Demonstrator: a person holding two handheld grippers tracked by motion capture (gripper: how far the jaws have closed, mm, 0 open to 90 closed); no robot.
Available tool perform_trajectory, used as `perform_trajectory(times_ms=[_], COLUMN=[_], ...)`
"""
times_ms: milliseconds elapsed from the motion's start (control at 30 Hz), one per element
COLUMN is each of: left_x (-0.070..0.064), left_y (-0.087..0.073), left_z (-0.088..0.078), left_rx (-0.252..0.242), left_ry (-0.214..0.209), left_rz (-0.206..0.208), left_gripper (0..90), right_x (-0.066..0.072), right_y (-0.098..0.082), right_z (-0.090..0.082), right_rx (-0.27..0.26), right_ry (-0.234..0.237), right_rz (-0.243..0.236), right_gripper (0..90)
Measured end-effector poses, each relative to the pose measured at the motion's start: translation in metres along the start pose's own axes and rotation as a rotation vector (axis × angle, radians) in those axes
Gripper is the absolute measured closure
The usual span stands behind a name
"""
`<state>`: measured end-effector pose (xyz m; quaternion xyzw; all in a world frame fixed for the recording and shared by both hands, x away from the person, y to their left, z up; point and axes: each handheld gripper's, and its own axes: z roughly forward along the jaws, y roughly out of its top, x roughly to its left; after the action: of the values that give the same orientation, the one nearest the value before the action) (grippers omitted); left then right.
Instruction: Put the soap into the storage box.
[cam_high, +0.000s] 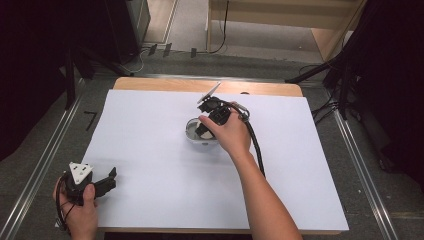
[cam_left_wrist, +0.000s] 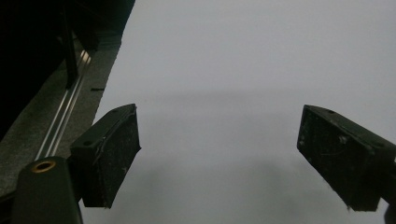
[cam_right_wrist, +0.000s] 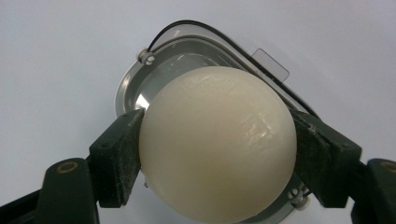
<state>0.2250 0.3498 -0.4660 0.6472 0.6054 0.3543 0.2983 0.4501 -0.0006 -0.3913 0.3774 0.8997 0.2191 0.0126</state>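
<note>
A smooth cream-white egg (cam_right_wrist: 218, 144) sits clamped between the two black jaws of my right gripper (cam_right_wrist: 218, 154), directly over a shallow clear, metal-rimmed dish (cam_right_wrist: 140, 88). From above, that right gripper (cam_high: 206, 126) points down into the dish (cam_high: 192, 131) near the middle of the white sheet, with a hand wrapped round it. My left gripper (cam_high: 111, 179) rests low at the sheet's near left corner; in its own view the left gripper (cam_left_wrist: 219, 158) stands open with bare white sheet between the jaws.
The white sheet (cam_high: 150, 165) covers a wooden table (cam_high: 165, 84). A metal rail (cam_high: 45, 155) and grey floor run along the left; dark frames and cables (cam_high: 330, 85) stand at the right and back.
</note>
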Motion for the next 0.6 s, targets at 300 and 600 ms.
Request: perform_trajectory(times_ms=[300, 600], left_x=[0.0, 0.0], left_y=[0.0, 0.0], left_z=[0.0, 0.0], left_rx=[0.001, 0.0], left_ry=[-0.002, -0.003], left_rz=[0.0, -0.005], left_gripper=[14.0, 14.0], right_x=[0.001, -0.003], right_y=[0.001, -0.001], right_z=[0.005, 0.012], right_rx=[0.003, 0.011], right_ry=[-0.002, -0.014], right_rz=[0.022, 0.097], right_gripper=[24.6, 24.5])
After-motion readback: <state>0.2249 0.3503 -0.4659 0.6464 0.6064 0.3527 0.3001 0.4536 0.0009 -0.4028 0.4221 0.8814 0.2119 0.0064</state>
